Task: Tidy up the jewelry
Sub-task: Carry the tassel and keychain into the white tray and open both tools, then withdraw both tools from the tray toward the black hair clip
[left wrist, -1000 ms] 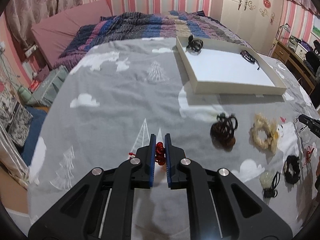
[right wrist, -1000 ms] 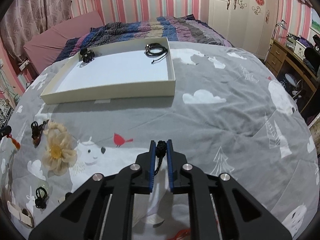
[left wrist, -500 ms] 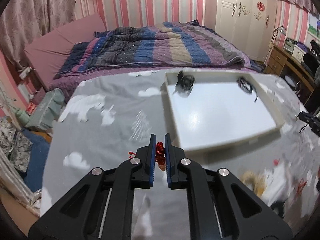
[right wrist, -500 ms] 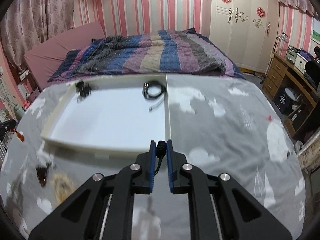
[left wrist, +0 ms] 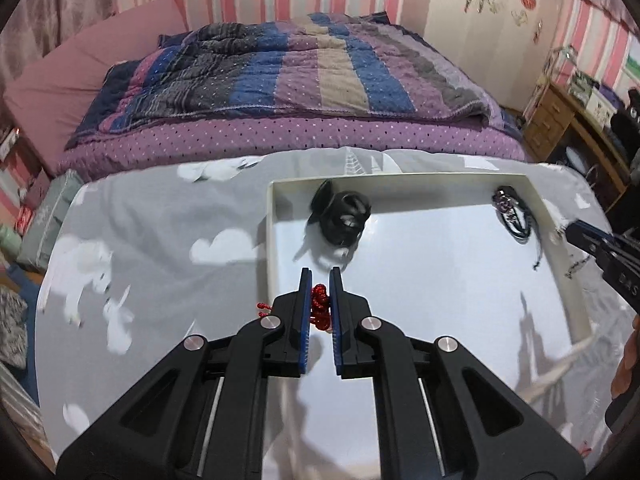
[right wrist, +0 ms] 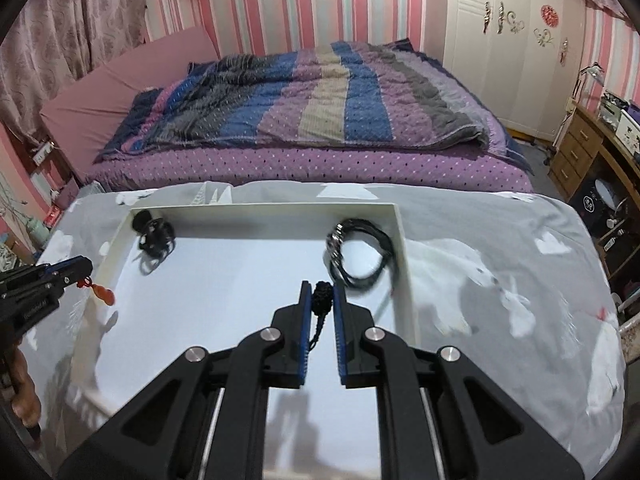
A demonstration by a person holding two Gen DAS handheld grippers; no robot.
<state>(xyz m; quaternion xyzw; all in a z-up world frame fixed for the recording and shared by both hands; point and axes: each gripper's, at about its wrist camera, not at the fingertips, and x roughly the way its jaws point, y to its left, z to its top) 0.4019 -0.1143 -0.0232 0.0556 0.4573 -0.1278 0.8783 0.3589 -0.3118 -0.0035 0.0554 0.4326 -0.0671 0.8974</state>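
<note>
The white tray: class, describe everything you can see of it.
The white tray is a shallow rectangular box with low cream walls and a glossy floor, lying flat on the grey printed cloth. A black hair tie sits in its far left corner, black cords in its far right. Both grippers, left and right, hang over it, each shut on jewelry.

Ahead of the tool lies a grey cloth point(right wrist: 500, 240) printed with white bears and clouds. Beyond it stands a bed with a striped quilt point(right wrist: 320, 96) in blue, purple and tan. To the far right sits a wooden drawer unit point(right wrist: 576, 148); pink striped wallpaper point(right wrist: 320, 0) rises behind.
</note>
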